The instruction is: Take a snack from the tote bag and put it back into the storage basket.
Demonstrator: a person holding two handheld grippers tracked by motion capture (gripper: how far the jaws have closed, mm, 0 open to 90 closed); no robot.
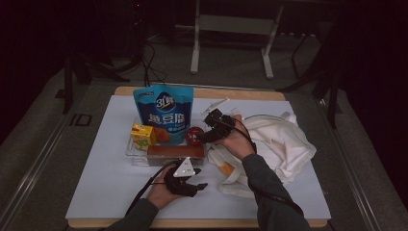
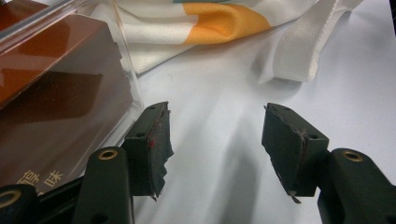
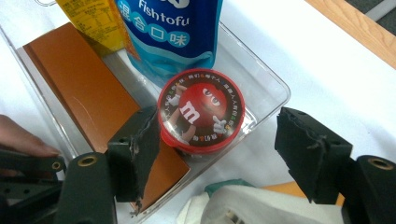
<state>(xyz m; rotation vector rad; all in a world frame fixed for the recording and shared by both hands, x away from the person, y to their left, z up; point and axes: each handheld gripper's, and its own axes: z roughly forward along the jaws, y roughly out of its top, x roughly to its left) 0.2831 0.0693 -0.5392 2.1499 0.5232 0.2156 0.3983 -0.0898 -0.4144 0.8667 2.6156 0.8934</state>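
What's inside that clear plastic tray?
In the clear tray: a red M&M's tub, a blue fish tofu pouch, a yellow carton and a brown box. The pouch hides whatever lies behind it.

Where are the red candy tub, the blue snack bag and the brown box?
red candy tub (image 3: 201, 109), right gripper view, on the middle of its printed lid.
blue snack bag (image 1: 163, 110), high view, on the bag's front face.
brown box (image 3: 88, 91), right gripper view, on its bare top face.

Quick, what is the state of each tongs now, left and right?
Left tongs: open, holding nothing.
Right tongs: open around the red tub, not gripping it.
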